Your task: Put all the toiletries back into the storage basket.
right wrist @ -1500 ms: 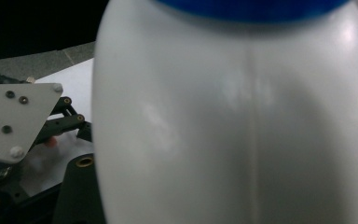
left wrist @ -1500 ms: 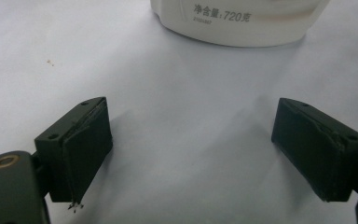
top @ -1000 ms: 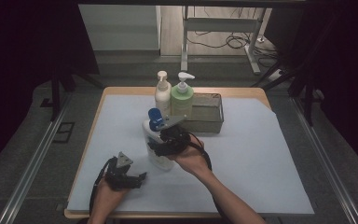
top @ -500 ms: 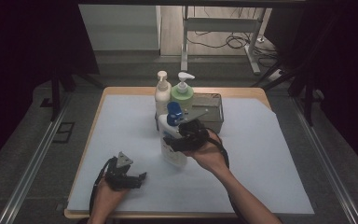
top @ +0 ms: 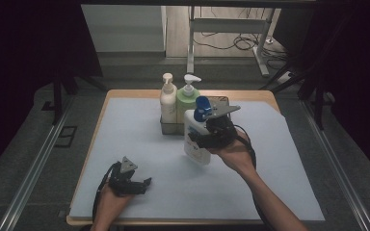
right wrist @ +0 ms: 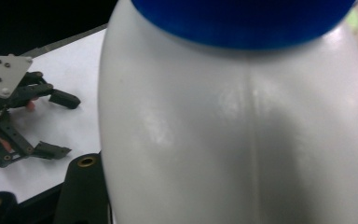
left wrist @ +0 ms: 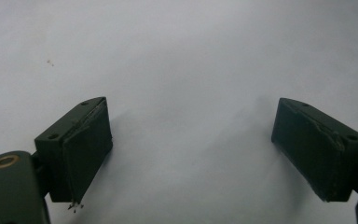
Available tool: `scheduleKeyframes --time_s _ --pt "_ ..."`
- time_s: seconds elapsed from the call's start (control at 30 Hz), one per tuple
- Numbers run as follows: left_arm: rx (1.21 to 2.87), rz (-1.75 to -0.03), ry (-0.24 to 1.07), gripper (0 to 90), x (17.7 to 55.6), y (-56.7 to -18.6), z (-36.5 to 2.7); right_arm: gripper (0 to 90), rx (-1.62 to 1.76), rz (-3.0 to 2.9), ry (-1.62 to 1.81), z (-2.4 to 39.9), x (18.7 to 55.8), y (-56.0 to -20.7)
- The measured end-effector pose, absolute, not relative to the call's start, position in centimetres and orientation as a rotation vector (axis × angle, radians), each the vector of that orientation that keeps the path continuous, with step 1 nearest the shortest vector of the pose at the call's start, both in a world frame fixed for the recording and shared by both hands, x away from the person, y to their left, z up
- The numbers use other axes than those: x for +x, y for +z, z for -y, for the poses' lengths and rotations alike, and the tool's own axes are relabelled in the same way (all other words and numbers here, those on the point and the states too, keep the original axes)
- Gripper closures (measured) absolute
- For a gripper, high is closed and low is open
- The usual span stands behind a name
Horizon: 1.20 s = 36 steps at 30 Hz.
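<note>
High view: right claw [top: 203,139] pinches the white bottle [top: 196,138] aloft, tilted; left claw [top: 142,185] rests spread on the mat [top: 279,159].

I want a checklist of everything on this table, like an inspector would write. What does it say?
Surface: white sheet over a wooden table.
Job's things: white bottle with blue cap, lifted off the sheet, tilted.
Clutter: dark tray at the back holding a cream pump bottle and a green pump bottle.
Grippers: right gripper shut on the white bottle; left gripper open, low over the sheet, nothing between its jaws.
Cables: black cable trails from the right gripper.
Surroundings: grey floor, metal stand, loose wires behind.
</note>
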<state>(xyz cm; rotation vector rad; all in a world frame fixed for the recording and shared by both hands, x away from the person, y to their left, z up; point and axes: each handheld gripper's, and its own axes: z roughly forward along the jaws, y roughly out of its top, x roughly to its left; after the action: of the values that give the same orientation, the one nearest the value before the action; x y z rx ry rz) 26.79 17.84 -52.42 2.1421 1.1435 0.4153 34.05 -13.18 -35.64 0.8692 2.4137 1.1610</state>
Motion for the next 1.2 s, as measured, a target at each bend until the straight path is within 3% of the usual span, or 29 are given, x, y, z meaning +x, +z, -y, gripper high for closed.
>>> scheduleKeyframes --time_s 0.73,1.2 --pt "2.145 -1.143 0.414 11.8 26.8 -52.4 -17.9 39.6 1.001 -2.292 1.131 18.0 36.1 -32.8" --pt "2.145 -1.144 0.415 11.8 26.8 -52.4 -17.9 39.7 1.057 -2.237 1.114 17.9 38.6 -32.2"
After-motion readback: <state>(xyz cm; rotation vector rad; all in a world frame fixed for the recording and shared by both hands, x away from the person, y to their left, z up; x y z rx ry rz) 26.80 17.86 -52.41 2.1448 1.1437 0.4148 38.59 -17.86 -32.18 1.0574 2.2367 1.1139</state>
